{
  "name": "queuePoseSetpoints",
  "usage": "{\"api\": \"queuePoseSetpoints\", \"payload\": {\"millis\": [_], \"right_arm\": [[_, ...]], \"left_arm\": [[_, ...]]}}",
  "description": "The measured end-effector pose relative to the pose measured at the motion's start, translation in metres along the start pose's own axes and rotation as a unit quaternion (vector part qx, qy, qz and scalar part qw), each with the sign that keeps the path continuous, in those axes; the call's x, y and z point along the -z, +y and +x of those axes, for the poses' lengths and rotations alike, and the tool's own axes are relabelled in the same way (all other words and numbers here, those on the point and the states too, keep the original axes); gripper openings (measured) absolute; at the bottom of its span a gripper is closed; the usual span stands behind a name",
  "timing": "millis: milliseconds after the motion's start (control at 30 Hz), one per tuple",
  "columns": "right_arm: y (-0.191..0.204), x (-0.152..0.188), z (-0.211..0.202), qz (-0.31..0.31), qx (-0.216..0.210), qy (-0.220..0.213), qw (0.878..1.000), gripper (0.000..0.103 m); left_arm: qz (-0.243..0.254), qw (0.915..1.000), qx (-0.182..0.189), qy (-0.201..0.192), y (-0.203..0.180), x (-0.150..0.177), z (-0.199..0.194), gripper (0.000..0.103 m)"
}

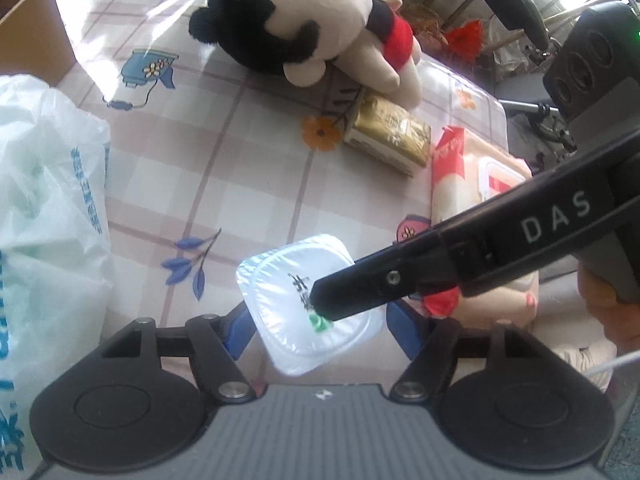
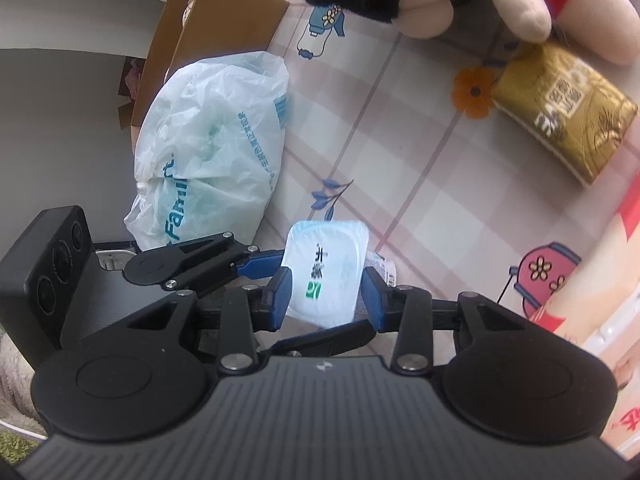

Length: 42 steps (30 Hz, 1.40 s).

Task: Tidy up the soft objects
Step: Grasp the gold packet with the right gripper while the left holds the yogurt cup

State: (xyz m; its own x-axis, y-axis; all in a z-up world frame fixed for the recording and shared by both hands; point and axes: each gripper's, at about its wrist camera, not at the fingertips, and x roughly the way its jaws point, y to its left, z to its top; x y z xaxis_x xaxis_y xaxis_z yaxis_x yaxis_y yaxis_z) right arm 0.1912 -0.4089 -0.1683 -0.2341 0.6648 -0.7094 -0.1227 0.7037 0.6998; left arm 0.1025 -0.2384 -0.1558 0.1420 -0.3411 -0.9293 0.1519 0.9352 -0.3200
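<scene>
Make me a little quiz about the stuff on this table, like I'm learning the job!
1. True or false: the plush doll is inside the cardboard box.
2. Pick one: what sits between the fingers of the right gripper?
A. white tissue packet
B. gold tissue pack
C. plastic bag
3. Short answer: what colour is the doll's top?

Key:
1. False, it lies on the tablecloth.
2. A.
3. Red.
</scene>
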Motion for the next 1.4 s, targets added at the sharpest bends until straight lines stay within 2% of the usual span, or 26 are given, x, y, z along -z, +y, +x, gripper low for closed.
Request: {"api": "queuePoseSetpoints", "payload": {"millis": [67, 167, 300, 367, 500, 633, 733, 800, 900, 967, 1000, 1200, 1400], "right_arm": [[0.001, 0.001, -0.008, 0.002, 0.007, -0.007, 1.000, 0.045], [0.007, -0.001, -0.032, -0.014, 0.030, -0.046, 0.998, 0.051], [0.016, -0.016, -0.064, -0.061, 0.116, -0.107, 0.986, 0.062], [0.014, -0.030, -0.068, -0.080, 0.165, -0.110, 0.977, 0.066], [0.003, -0.059, -0.058, -0.100, 0.231, -0.086, 0.964, 0.081], [-0.008, -0.080, -0.029, -0.119, 0.294, -0.031, 0.948, 0.081], [-0.011, -0.088, -0.010, -0.141, 0.310, -0.001, 0.940, 0.082], [-0.012, -0.091, 0.000, -0.163, 0.331, 0.012, 0.930, 0.081], [-0.015, -0.092, 0.007, -0.165, 0.331, 0.021, 0.929, 0.071], [-0.015, -0.091, 0.007, -0.170, 0.334, 0.015, 0.927, 0.059], [-0.014, -0.089, 0.006, -0.173, 0.333, 0.012, 0.927, 0.057], [-0.009, -0.074, -0.005, -0.148, 0.285, -0.011, 0.947, 0.056], [0.007, -0.050, -0.035, -0.090, 0.222, -0.058, 0.969, 0.056]], "left_arm": [[-0.003, 1.0000, -0.004, 0.000, 0.000, 0.001, -0.002, 0.076], [-0.012, 0.9999, -0.009, -0.005, 0.001, 0.000, -0.005, 0.076], [-0.020, 0.9996, -0.021, -0.001, 0.002, -0.005, 0.001, 0.076], [-0.019, 0.9992, -0.035, 0.009, 0.003, -0.006, 0.006, 0.075], [-0.032, 0.9986, -0.038, 0.020, 0.008, -0.009, 0.011, 0.074], [-0.038, 0.9984, -0.033, 0.025, 0.010, -0.010, 0.010, 0.074], [-0.043, 0.9983, -0.026, 0.030, 0.011, -0.010, 0.008, 0.074], [-0.046, 0.9982, -0.023, 0.031, 0.012, -0.009, 0.008, 0.074], [-0.048, 0.9982, -0.021, 0.030, 0.013, -0.008, 0.006, 0.074], [-0.049, 0.9982, -0.019, 0.030, 0.013, -0.008, 0.005, 0.074], [-0.049, 0.9982, -0.019, 0.030, 0.013, -0.007, 0.005, 0.074], [-0.041, 0.9985, -0.019, 0.030, 0.013, -0.008, 0.003, 0.075], [-0.036, 0.9986, -0.022, 0.033, 0.011, -0.008, 0.003, 0.075]]}}
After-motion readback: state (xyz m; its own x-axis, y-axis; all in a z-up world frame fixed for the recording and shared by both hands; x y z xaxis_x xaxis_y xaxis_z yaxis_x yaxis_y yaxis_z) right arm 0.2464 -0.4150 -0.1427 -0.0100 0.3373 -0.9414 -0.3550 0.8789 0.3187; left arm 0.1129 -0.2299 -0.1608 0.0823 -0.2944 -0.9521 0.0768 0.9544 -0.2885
